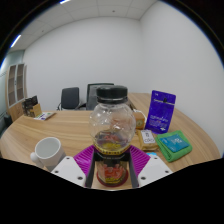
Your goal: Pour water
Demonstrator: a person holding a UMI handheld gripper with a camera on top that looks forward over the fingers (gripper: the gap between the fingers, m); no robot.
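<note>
A clear glass jar point(112, 120) with a black lid stands upright between my fingers, with a little yellowish liquid in its lower part. My gripper point(112, 162) is shut on the jar, and the magenta pads point(86, 158) press its lower sides. A white mug point(46, 152) stands on the wooden table point(65, 128), just left of the left finger. The jar's base sits low between the fingers and hides the table under it.
A purple bag point(160, 110) stands to the right beyond the jar, with a teal box point(174, 146) nearer and a small flat packet point(148, 138) beside it. Two office chairs point(70, 97) wait behind the table. Small items point(33, 107) lie at the far left.
</note>
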